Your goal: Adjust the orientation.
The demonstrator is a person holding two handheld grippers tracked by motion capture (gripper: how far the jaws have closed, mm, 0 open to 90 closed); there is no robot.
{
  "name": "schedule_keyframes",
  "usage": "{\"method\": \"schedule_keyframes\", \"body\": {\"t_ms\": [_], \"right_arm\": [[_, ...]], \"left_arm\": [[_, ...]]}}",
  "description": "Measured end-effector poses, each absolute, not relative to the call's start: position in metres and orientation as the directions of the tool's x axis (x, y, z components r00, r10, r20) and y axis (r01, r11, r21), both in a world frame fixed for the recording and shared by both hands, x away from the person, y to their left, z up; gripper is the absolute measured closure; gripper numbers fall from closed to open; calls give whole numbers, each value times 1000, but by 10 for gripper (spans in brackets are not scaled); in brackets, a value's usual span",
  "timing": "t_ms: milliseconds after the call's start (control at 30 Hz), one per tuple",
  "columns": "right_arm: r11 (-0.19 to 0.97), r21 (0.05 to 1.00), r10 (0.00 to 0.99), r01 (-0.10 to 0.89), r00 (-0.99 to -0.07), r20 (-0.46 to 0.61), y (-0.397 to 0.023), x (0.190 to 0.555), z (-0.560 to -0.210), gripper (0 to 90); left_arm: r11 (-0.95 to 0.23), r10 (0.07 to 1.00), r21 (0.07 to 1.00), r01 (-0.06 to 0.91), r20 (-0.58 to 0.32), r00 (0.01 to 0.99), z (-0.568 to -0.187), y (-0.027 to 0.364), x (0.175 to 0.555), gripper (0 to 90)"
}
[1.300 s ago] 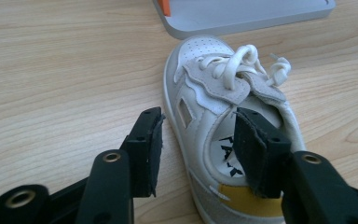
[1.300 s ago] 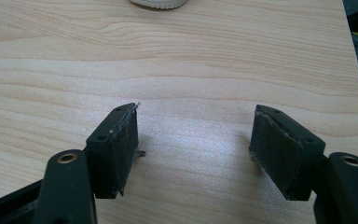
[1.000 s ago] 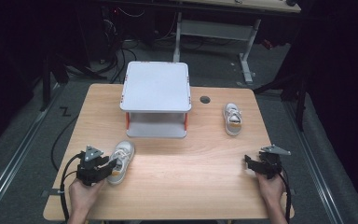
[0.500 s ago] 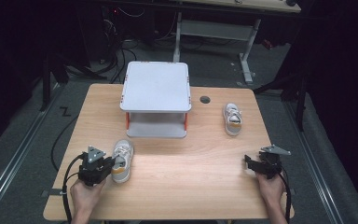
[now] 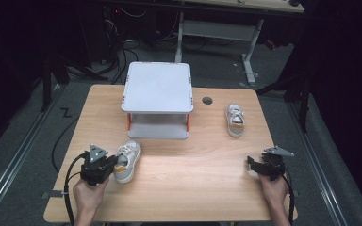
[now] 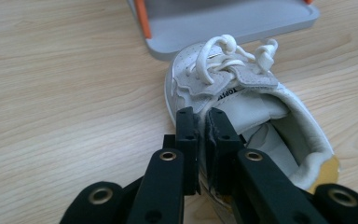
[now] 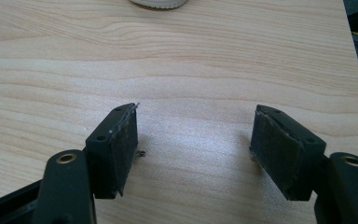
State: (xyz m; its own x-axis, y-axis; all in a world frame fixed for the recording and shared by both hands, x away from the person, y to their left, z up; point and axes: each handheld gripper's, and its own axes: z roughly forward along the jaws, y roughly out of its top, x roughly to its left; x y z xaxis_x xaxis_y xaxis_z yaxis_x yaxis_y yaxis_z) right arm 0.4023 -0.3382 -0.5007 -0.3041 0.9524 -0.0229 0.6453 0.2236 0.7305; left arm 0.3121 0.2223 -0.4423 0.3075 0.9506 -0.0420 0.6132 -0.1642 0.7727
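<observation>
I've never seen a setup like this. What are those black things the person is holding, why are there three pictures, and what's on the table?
A person sits at a wooden table holding a hand-operated claw in each hand. The high view looks down from above; the other two come from cameras riding on each claw, looking along its black jaws.

On the table stand a small grey two-level shelf with orange posts and two white shoes. The left claw is closed on the side wall of the near shoe, by its opening. The right claw is open above bare wood, holding nothing. The other shoe lies to the right of the shelf, untouched.
</observation>
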Motion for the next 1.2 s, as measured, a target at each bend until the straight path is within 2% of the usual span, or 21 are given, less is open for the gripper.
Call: {"method": "schedule_keyframes", "body": {"t_ms": [400,567,1200], "right_arm": [[224,730,952,645,-305,-23,-338,402,-501,316],[225,730,952,645,-306,-23,-338,402,-501,314],[227,728,950,647,-311,-20,-338,402,-501,306]], "left_arm": [[-247,906,779,576,-24,422,-422,183,316,844],[-287,879,775,563,-21,477,-420,152,327,844],[-374,840,736,564,12,542,-428,75,357,843]]}}
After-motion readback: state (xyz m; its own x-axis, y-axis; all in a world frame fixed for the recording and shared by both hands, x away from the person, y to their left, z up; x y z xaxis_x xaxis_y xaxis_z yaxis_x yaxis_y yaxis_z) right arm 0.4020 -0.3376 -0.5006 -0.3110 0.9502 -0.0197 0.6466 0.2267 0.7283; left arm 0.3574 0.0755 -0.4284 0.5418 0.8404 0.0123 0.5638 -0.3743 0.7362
